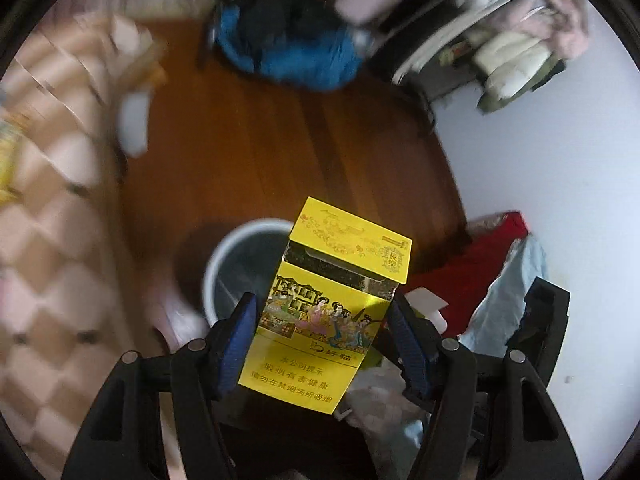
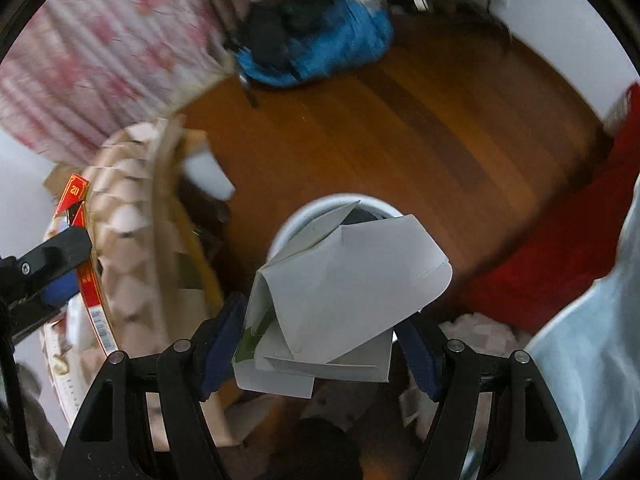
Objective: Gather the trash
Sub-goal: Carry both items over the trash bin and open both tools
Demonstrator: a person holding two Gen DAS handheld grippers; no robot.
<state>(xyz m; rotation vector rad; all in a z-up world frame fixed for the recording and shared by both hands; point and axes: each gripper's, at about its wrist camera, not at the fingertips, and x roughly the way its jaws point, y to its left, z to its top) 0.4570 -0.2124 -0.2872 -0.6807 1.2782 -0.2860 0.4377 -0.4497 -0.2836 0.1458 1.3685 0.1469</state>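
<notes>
Trash here is two pieces, one in each gripper, both carried above a white bin on the wooden floor. In the left wrist view, the yellow cigarette pack (image 1: 320,312) sits between the blue pads of the left gripper (image 1: 322,344), its flip lid hanging open; the pads meet its two narrow sides at the lower body, so the grip is a pinch on the pack. It looks light and, if empty, easily crushed: the thin card walls would buckle under a hard squeeze, and the glossy print may slide, so the firm lower half is the better hold than the loose lid. The bin (image 1: 244,268) lies just behind and below it. In the right wrist view, the right gripper (image 2: 320,344) pinches a folded grey-white paper carton (image 2: 340,292), flattened and floppy, its flaps hanging free over the bin (image 2: 296,220). It looks nearly weightless and soft; holding it by the thick folded base seems safest.
</notes>
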